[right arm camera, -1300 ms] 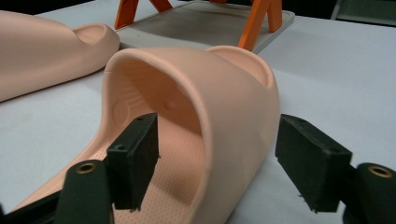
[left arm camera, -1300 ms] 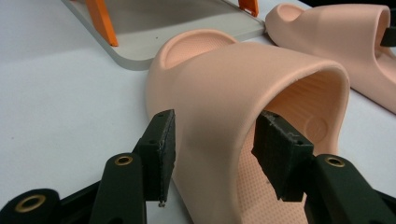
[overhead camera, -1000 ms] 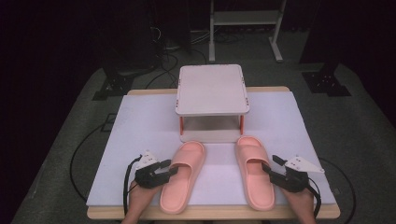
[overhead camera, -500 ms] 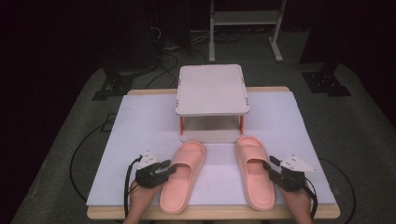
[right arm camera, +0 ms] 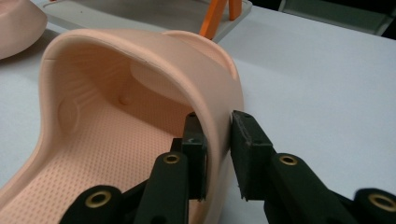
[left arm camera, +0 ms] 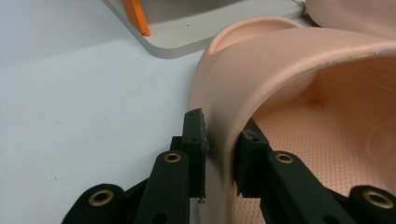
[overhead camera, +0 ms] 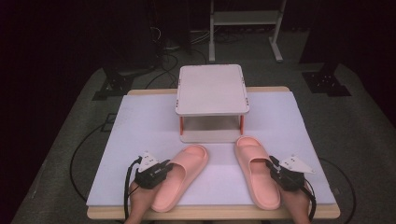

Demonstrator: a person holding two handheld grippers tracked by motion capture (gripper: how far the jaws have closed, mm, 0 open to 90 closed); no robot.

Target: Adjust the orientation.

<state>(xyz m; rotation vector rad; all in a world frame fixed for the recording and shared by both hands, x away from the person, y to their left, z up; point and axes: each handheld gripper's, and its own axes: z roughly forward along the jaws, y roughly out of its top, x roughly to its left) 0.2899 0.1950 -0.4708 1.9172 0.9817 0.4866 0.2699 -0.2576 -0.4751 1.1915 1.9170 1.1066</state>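
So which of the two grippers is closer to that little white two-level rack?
Right, by a small margin, as far as the high view tells. The right gripper grips the slipper whose toe reaches the rack; the left gripper sits slightly farther out.

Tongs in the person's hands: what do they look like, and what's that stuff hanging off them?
Each hand carries black tongs: left, right. On top sits a grey three-cornered plate, and a black cable trails back off the table edge. Up close, the arms show brass-coloured rivets and flat, roughened black pads. No sleeves show.
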